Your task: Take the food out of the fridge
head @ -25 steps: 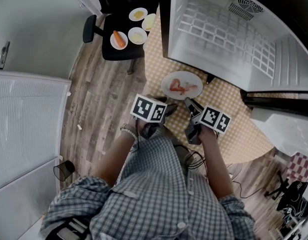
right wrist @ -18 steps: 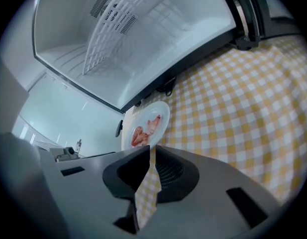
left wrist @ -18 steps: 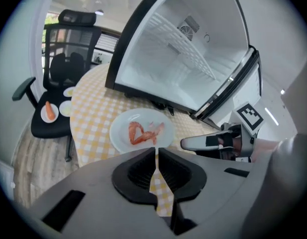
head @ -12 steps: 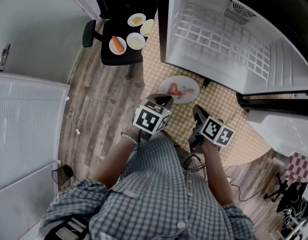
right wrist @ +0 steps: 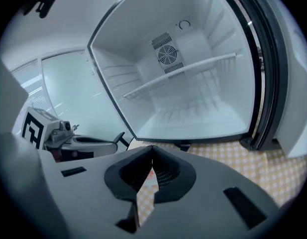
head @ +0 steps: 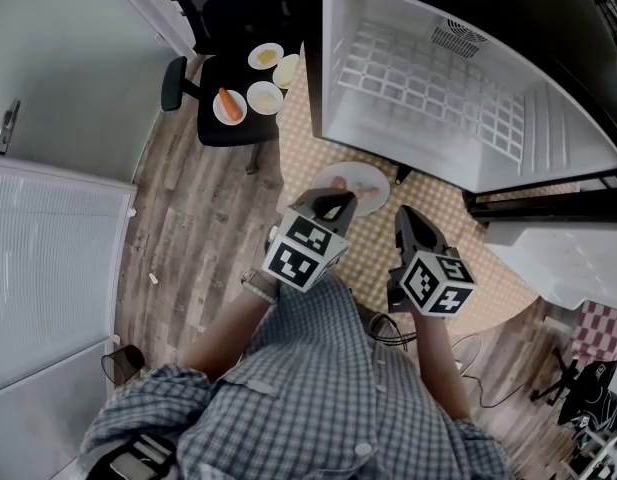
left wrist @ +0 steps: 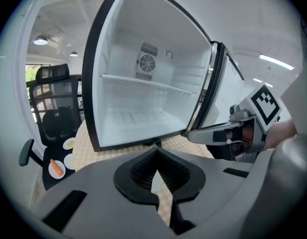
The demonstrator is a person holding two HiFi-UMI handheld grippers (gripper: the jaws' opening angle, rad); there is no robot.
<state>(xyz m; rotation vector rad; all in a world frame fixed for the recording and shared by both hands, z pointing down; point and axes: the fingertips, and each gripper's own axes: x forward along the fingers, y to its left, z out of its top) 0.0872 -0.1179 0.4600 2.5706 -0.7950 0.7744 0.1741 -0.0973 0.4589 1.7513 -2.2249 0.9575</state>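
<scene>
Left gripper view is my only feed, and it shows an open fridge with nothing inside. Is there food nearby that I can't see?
Observer: Yes. The head view shows a white plate with reddish food on the checked mat, right in front of the fridge.
Operator: Is the right gripper holding anything?
Observer: No. The right gripper view shows the right gripper shut, with nothing between its jaws.
Operator: How many dishes are on the black chair?
Observer: From above, the black chair holds four dishes.
</scene>
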